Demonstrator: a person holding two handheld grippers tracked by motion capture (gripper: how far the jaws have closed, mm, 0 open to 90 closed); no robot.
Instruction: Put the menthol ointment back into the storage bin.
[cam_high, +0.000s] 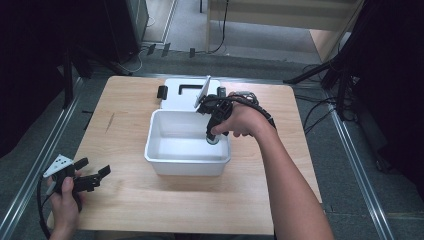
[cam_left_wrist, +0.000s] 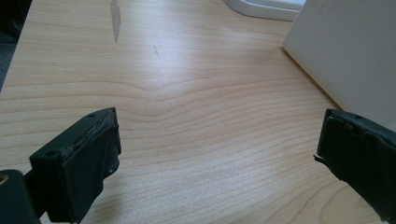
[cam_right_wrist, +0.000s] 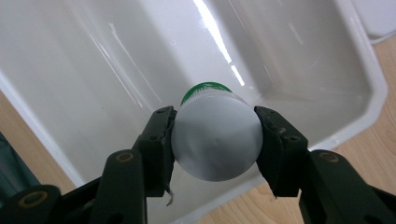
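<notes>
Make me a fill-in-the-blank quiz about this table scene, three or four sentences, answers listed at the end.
1. The right tongs grip a small container by its ____ cap.
2. That container hangs over the inside of the white ____.
3. The left tongs have their jaws ____ above the bare wooden table.
4. The tub's lid lies on the table ____ the tub.

Missing words: white; tub; open; behind

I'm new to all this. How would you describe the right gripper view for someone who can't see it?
Two black tongs clamp a small container with a round white cap and a green band just beyond it, seen end-on. They hold it over the inside of a glossy white plastic bin, with light wooden table showing past the bin's rim.
</notes>
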